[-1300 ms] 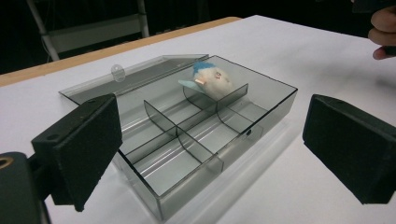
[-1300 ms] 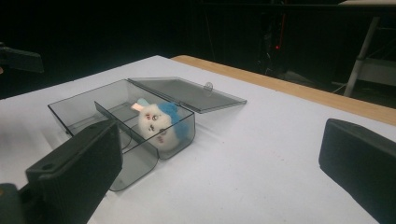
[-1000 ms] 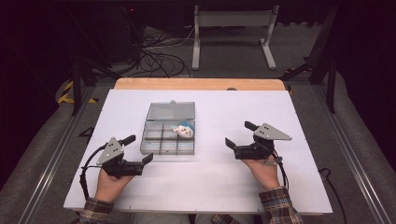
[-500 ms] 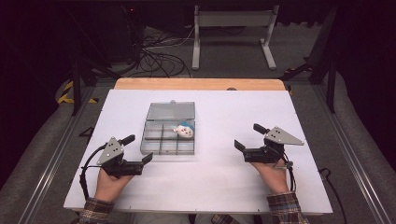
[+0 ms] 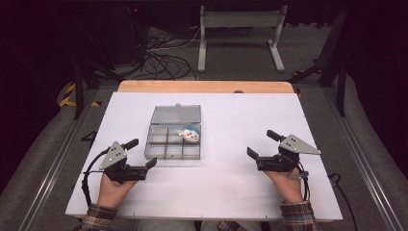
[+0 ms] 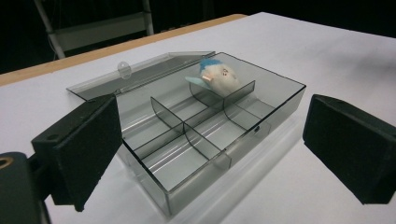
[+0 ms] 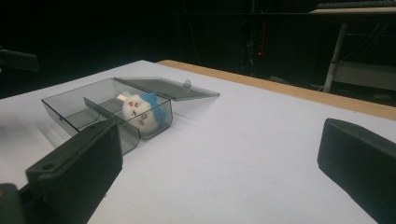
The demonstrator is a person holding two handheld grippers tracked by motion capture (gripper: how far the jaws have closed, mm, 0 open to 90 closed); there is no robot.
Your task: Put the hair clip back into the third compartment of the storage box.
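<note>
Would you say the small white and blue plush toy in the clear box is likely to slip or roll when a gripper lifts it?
The plush toy looks soft and fuzzy, so it would probably squash and grip well. Its rounded body might roll if nudged, though the divider walls of the compartment box should check it. It is probably light for its size.

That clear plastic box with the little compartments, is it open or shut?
Open. The box has its lid folded back flat on the table behind it, leaving the compartments uncovered, with a small plush toy in one.

Bright, even overhead light on the white table (image 5: 231, 183), dark surroundings, soft shadows, near tool jaws slightly blurred.
</note>
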